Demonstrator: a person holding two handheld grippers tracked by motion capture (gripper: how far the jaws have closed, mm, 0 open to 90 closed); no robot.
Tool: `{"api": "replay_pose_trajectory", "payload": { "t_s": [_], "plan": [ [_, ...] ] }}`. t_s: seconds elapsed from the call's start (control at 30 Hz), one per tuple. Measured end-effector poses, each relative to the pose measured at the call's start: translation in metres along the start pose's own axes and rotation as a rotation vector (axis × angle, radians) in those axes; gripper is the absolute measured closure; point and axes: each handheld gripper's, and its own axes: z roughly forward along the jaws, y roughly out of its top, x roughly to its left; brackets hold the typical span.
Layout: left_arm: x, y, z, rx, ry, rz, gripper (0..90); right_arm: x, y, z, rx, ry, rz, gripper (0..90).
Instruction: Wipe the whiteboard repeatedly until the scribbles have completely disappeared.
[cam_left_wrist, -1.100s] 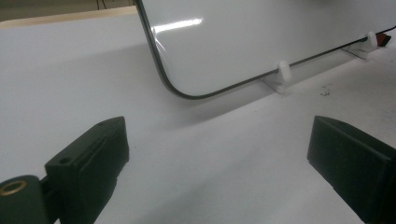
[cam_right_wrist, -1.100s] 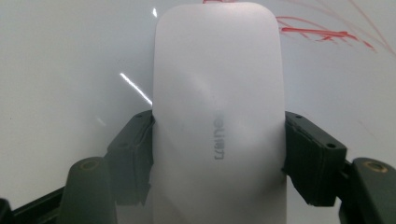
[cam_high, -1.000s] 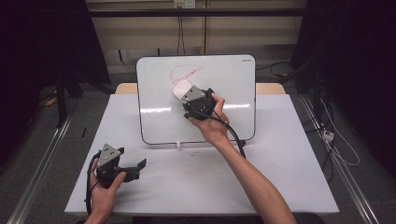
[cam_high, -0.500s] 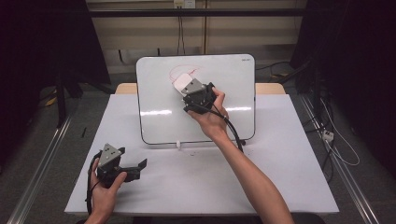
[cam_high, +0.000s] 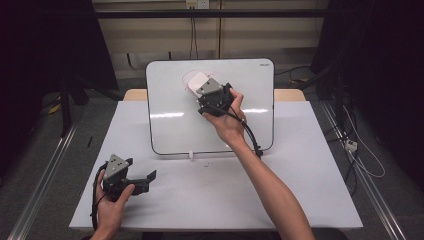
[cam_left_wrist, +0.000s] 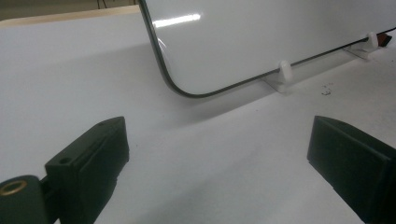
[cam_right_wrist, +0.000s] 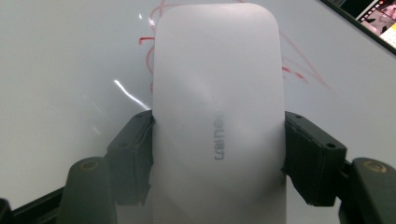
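Observation:
A whiteboard (cam_high: 250, 115) lies propped on the white table, its far part bearing red marker scribbles (cam_right_wrist: 299, 70). My right gripper (cam_high: 204, 90) is shut on a white board eraser (cam_right_wrist: 217, 121) and holds it flat against the board, over the red scribbles (cam_high: 187, 77). Both jaws press the eraser's (cam_high: 198, 81) long sides. My left gripper (cam_high: 145, 179) rests near the table's front left corner, held in a hand, and stands open with nothing between its jaws (cam_left_wrist: 215, 158). The whiteboard's near left corner (cam_left_wrist: 187, 88) lies ahead of it.
The white table (cam_high: 300, 190) has bare room at the front and right. Small white clips (cam_left_wrist: 284, 72) hold up the board's near edge. A black cable (cam_high: 252, 140) trails from the right gripper along the forearm. Dark curtains and floor rails flank the table.
My right gripper has carried the eraser up and to the left across the board, over the red scribbles, some of which have gone. The left gripper has stayed put.

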Motion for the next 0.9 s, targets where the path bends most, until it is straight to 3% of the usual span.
{"api": "replay_pose_trajectory", "payload": {
  "t_s": [0.27,0.63,0.9],
  "plan": [
    [0.0,0.0,-0.002,-0.003,0.01,0.001,5.5,-0.022,-0.005,-0.004,0.016,-0.061,0.074,31.8],
    [0.002,-0.001,-0.004,-0.012,0.025,-0.006,5.5,-0.049,-0.019,-0.012,0.03,-0.084,0.123,31.8],
    [0.002,-0.001,-0.003,-0.012,0.036,0.004,5.5,-0.08,-0.048,-0.027,0.044,-0.124,0.188,31.8]
  ]
}}
